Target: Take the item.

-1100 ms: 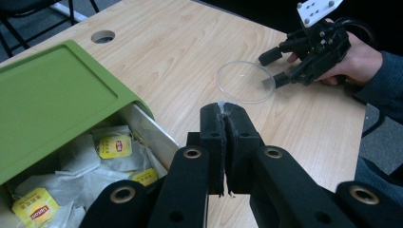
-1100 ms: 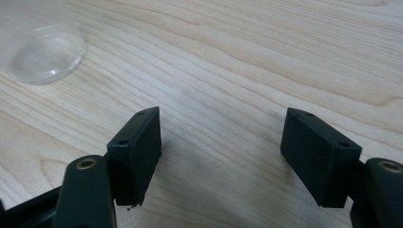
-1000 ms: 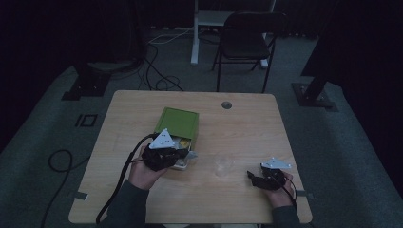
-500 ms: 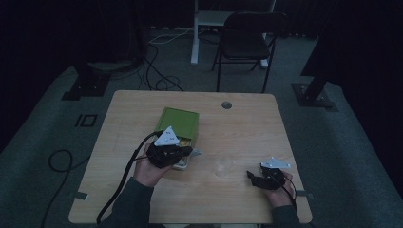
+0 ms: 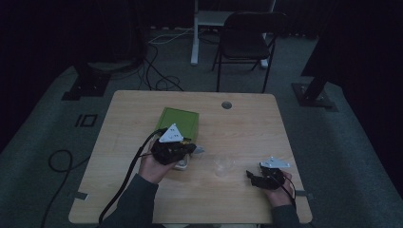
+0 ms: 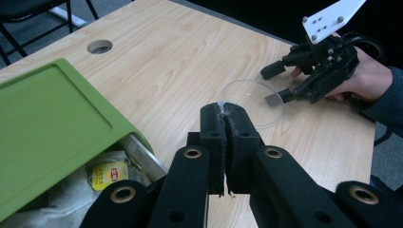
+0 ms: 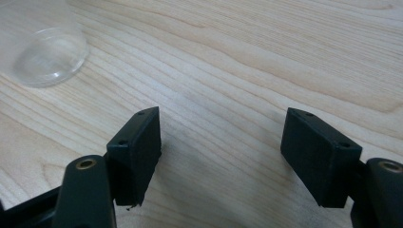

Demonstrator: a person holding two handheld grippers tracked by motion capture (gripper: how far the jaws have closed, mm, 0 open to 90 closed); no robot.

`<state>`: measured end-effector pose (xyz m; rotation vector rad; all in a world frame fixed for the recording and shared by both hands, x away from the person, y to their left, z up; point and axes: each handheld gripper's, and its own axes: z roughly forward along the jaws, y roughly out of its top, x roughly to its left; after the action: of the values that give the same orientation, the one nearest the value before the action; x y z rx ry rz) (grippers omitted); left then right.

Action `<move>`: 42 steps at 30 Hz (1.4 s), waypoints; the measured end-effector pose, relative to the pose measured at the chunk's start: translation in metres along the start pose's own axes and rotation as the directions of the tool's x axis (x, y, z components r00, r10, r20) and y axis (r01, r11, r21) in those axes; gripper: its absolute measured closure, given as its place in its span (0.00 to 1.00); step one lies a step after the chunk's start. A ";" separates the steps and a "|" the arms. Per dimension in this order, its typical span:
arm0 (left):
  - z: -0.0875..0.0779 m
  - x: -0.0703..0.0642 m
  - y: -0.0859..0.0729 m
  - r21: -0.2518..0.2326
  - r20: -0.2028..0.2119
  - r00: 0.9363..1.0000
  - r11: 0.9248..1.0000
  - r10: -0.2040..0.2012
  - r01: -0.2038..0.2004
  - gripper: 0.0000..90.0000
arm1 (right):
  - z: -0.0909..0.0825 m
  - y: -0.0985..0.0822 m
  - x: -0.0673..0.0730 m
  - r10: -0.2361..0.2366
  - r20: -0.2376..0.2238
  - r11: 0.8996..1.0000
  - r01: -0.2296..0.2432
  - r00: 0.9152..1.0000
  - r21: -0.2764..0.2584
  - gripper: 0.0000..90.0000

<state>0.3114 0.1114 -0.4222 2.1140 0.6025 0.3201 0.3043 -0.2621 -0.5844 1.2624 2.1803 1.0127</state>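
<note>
A green box lid lies tilted over a metal tin on the wooden table. In the left gripper view the tin's open corner shows tea bags, one with a yellow tag under the green lid. My left gripper hovers at the lid's near right corner, jaws shut with a pale shred at the tips; what it is I cannot tell. A clear glass cup stands between the hands. My right gripper rests open, empty, just right of the cup.
A round cable hole sits near the table's far edge. A black chair and cables lie on the floor beyond it. The left gripper's cable trails off the near edge.
The left gripper has drifted slightly away from me and to the right over the box corner. The right gripper has stayed put.
</note>
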 end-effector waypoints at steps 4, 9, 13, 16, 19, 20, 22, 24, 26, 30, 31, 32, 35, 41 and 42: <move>0.003 -0.001 0.005 0.002 -0.004 1.000 1.000 0.012 -0.012 0.98 | 0.000 0.000 0.000 -0.002 -0.001 1.000 0.002 1.000 0.002 0.33; 0.009 -0.004 0.013 0.007 0.000 0.999 0.999 0.032 -0.032 0.98 | 0.001 0.001 0.000 -0.002 -0.002 1.000 0.002 1.000 0.002 0.33; 0.015 -0.007 0.022 0.000 0.019 0.999 0.999 0.050 -0.050 0.98 | 0.001 0.001 0.000 -0.003 -0.003 1.000 0.003 1.000 0.001 0.33; 0.019 -0.009 0.025 0.001 0.026 0.998 0.999 0.051 -0.051 0.98 | 0.001 0.001 0.000 -0.006 -0.003 1.000 0.006 1.000 0.000 0.33; 0.023 -0.010 0.027 0.001 0.036 0.998 0.999 0.052 -0.052 0.98 | 0.001 0.001 0.000 -0.005 -0.003 1.000 0.005 1.000 0.001 0.33; 0.025 -0.011 0.028 -0.002 0.042 0.998 0.999 0.052 -0.052 0.98 | 0.001 0.001 0.000 -0.005 -0.003 1.000 0.005 1.000 0.001 0.33; 0.026 -0.011 0.029 -0.004 0.044 0.998 0.999 0.051 -0.051 0.98 | 0.001 0.001 0.000 -0.005 -0.003 1.000 0.005 1.000 0.001 0.33; 0.028 -0.011 0.030 -0.010 0.050 0.997 0.999 0.052 -0.051 0.98 | 0.001 0.001 0.000 -0.005 -0.003 1.000 0.005 1.000 0.001 0.33; 0.028 -0.012 0.031 -0.010 0.051 0.997 0.999 0.053 -0.052 0.98 | 0.001 0.001 0.000 -0.005 -0.003 1.000 0.005 1.000 0.001 0.33; 0.030 -0.013 0.034 -0.014 0.053 0.997 0.998 0.057 -0.056 0.98 | 0.001 0.001 0.000 -0.004 -0.003 1.000 0.004 1.000 0.001 0.33; 0.032 -0.016 0.037 -0.019 0.060 0.996 0.998 0.064 -0.063 0.98 | 0.001 0.001 0.000 -0.004 -0.003 1.000 0.004 1.000 0.001 0.33; 0.033 -0.016 0.038 -0.020 0.062 0.996 0.998 0.064 -0.063 0.98 | 0.001 0.001 0.000 -0.004 -0.003 1.000 0.004 1.000 0.001 0.33; 0.035 -0.018 0.040 -0.019 0.066 0.996 0.998 0.068 -0.067 0.98 | 0.001 0.001 0.000 -0.004 -0.003 1.000 0.004 1.000 0.001 0.33; 0.043 -0.020 0.041 -0.020 0.077 0.995 0.998 0.066 -0.065 0.98 | 0.001 0.001 0.000 -0.004 -0.003 1.000 0.004 1.000 0.001 0.33; 0.047 -0.020 0.040 -0.017 0.078 0.995 0.998 0.067 -0.066 0.98 | 0.001 0.001 0.000 -0.004 -0.003 1.000 0.004 1.000 0.001 0.33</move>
<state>0.3266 0.0487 -0.4158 2.1253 0.4832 0.2763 0.3054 -0.2611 -0.5843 1.2572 2.1852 1.0127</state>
